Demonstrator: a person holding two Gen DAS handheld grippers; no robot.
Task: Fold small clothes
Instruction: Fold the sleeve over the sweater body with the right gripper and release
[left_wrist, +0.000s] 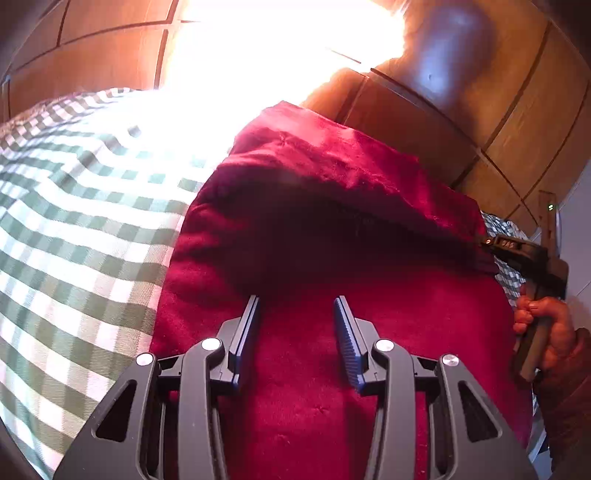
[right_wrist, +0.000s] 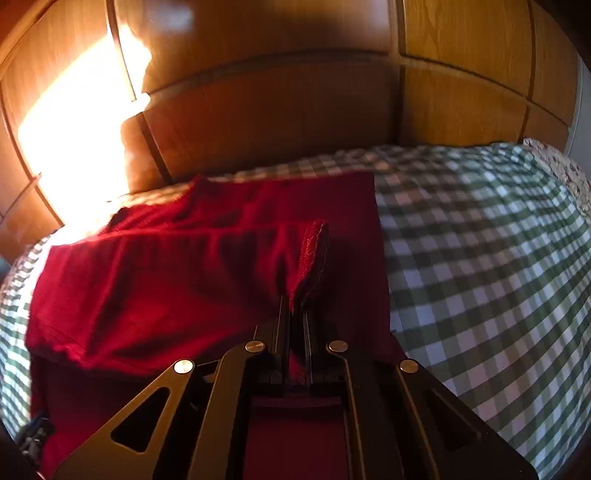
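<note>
Pinching a bunched edge of the red garment (right_wrist: 155, 288), the right claw (right_wrist: 295, 295) is clamped tight on the cloth — a ridge of fabric stands up just past its tips. The left claw (left_wrist: 295, 306) hangs part-open over the same garment with nothing between its fingers. Beyond them the cloth lies on the checked bedcover (right_wrist: 480, 258), one layer already drawn partway over another. Judging by that, the fold is begun, not finished — flattening and further folds remain.

Right claw (right_wrist: 295, 299) pinching red garment (right_wrist: 147, 280) fold, checkered bedspread (right_wrist: 480, 258).
</note>
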